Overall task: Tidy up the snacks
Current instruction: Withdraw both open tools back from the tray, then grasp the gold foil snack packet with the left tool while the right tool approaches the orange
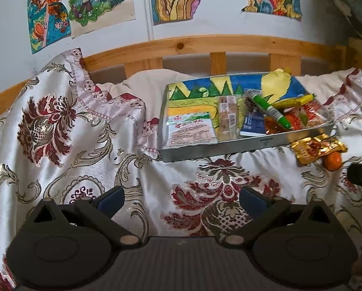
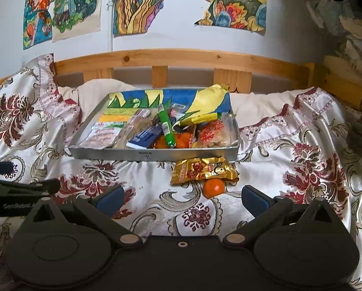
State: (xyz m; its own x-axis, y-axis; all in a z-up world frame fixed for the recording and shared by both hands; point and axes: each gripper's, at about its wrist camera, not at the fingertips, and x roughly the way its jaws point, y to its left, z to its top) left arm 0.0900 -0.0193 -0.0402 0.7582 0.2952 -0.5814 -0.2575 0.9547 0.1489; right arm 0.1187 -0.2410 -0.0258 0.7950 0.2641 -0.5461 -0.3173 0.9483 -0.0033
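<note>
A metal tray (image 1: pixel 253 144) (image 2: pixel 122 154) lined with a coloured drawing lies on the patterned bedspread and holds several snack packets, among them a green tube (image 1: pixel 269 108) (image 2: pixel 165 126). Just in front of the tray's near right corner lies a gold foil packet (image 1: pixel 316 148) (image 2: pixel 202 169), partly covering a small orange (image 1: pixel 333 161) (image 2: pixel 213 188). My right gripper (image 2: pixel 182 200) is open, low over the cloth, with the orange just ahead between its fingers. My left gripper (image 1: pixel 182 200) is open and empty, to the near left of the tray.
A wooden slatted headboard (image 1: pixel 205 44) (image 2: pixel 181 59) runs behind the tray, under a wall with coloured drawings. The bedspread bunches up high at the left (image 1: pixel 59 92). The other gripper's body shows at each view's edge (image 1: pixel 361 175) (image 2: pixel 18 191).
</note>
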